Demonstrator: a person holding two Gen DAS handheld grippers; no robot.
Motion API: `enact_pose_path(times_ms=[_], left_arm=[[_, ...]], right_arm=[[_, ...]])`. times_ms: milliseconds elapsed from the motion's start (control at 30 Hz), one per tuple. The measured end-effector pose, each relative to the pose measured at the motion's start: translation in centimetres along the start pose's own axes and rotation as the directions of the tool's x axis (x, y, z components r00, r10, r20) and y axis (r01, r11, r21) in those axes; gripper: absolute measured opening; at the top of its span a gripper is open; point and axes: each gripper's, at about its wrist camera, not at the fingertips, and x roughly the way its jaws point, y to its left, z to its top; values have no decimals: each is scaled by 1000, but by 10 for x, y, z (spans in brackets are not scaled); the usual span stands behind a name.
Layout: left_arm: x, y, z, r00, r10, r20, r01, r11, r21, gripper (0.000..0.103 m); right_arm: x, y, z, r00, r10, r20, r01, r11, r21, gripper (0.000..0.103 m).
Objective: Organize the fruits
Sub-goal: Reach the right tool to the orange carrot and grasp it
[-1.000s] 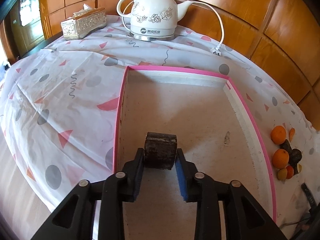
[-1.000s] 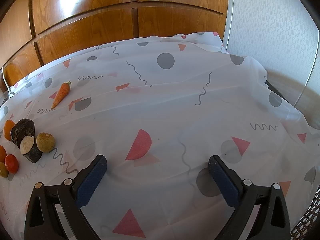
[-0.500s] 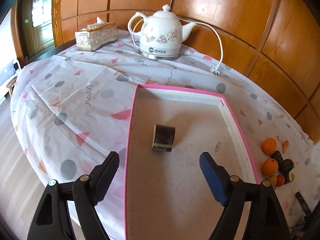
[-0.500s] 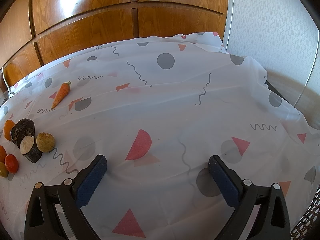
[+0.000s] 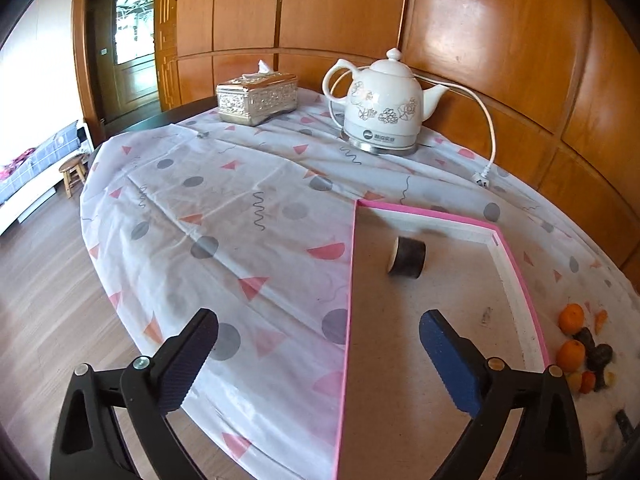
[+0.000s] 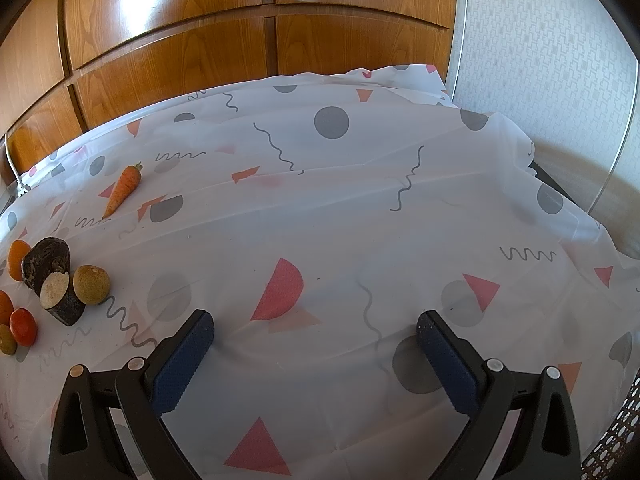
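Wood-panelled walls, glossy orange-brown, behind a table draped in white cloth printed with grey dots, pink triangles, squiggles. Wooden floor at left; glazed door beyond. Shallow pink-rimmed tray on cloth, holding a dark cut cylinder piece with pale end, lying on its side near the far rim. White floral ceramic kettle, base logo too small to read; silver embossed tissue box beside. Fruit pile right of tray: oranges, dark pieces. Orange carrot apart. Left gripper opening, nothing between its fingers. Right gripper spread wide, empty.
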Motion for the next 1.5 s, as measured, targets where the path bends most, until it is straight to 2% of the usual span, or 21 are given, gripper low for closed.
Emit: enact_pose_path(times_ms=[133, 333, 533, 700, 800, 867, 900, 1033, 1200, 1367, 1500], left_arm=[[-8, -13, 0, 999, -28, 26, 27, 999, 25, 103], [-3, -36, -9, 994, -103, -39, 106, 991, 76, 103], [-5, -45, -11, 996, -94, 2, 93, 989, 117, 103], [-3, -47, -11, 998, -58, 6, 56, 987, 148, 103], [-7, -46, -9, 997, -67, 25, 62, 987, 146, 103], [-11, -46, -7, 998, -52, 47, 44, 987, 152, 103], [-13, -45, -6, 997, -56, 59, 47, 988, 151, 103], [-21, -42, -4, 992, -91, 89, 79, 988, 135, 103], [-21, -48, -6, 989, -132, 63, 121, 980, 156, 103], [-16, -56, -10, 983, -183, 19, 177, 967, 185, 103], [-13, -58, -15, 979, -204, -8, 202, 961, 188, 103]], right_arm=[[0, 0, 0, 1000, 1, -1, -1, 1000, 0, 103], [0, 0, 2, 1000, 1, -12, -1, 1000, -1, 103], [3, -2, 12, 997, 13, -78, -12, 1000, 17, 101], [1, 1, 23, 993, 73, -93, -71, 997, 26, 75], [1, 7, 33, 987, 123, -106, -120, 992, 38, 70], [-1, 16, 41, 985, 146, -97, -144, 989, 30, 68], [-1, 20, 44, 982, 162, -95, -161, 987, 26, 64], [-1, 46, 64, 963, 255, -90, -256, 967, -2, 61], [6, 84, 84, 934, 339, -115, -345, 938, -31, 57], [21, 119, 107, 921, 363, -138, -373, 927, -48, 57], [45, 137, 123, 920, 346, -181, -357, 934, -30, 57]])
